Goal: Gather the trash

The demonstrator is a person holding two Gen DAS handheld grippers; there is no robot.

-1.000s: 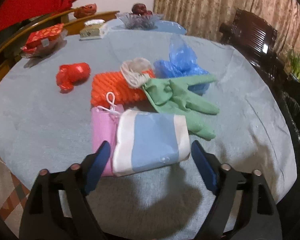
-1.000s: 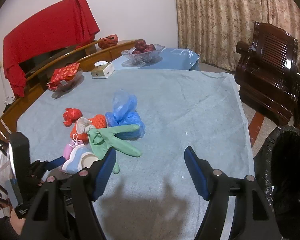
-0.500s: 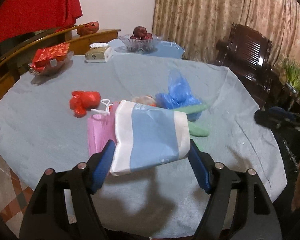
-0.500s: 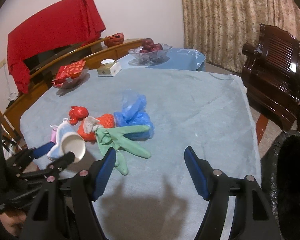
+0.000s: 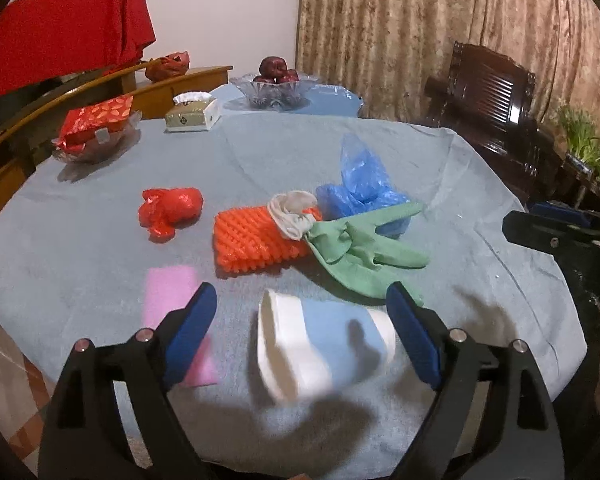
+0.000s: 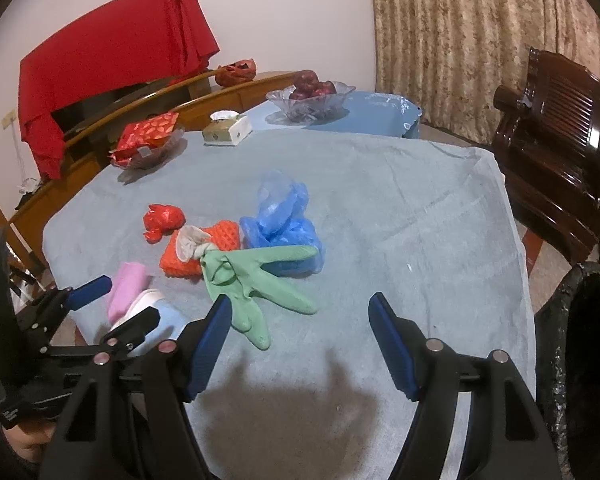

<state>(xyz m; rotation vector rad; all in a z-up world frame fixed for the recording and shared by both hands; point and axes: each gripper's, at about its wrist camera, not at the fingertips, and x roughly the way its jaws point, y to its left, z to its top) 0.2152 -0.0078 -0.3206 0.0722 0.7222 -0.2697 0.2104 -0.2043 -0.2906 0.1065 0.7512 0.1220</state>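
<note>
A blue-and-white paper cup lies on its side on the grey tablecloth between the open jaws of my left gripper, touching neither pad as far as I can see; it also shows in the right wrist view. A pink packet lies left of it. Beyond lie an orange foam net, a green rubber glove, a blue plastic bag and a red wrapper. My right gripper is open and empty, hovering over bare cloth right of the glove.
A black-lined trash bin stands off the table's right edge. A dark wooden chair is behind it. At the table's far side stand a tissue box, a fruit bowl and a dish with a red packet.
The cup was lifted between my left gripper's pads half a second ago; now it lies on the cloth, blurred, with the jaws wider apart. The right gripper drifted slightly.
</note>
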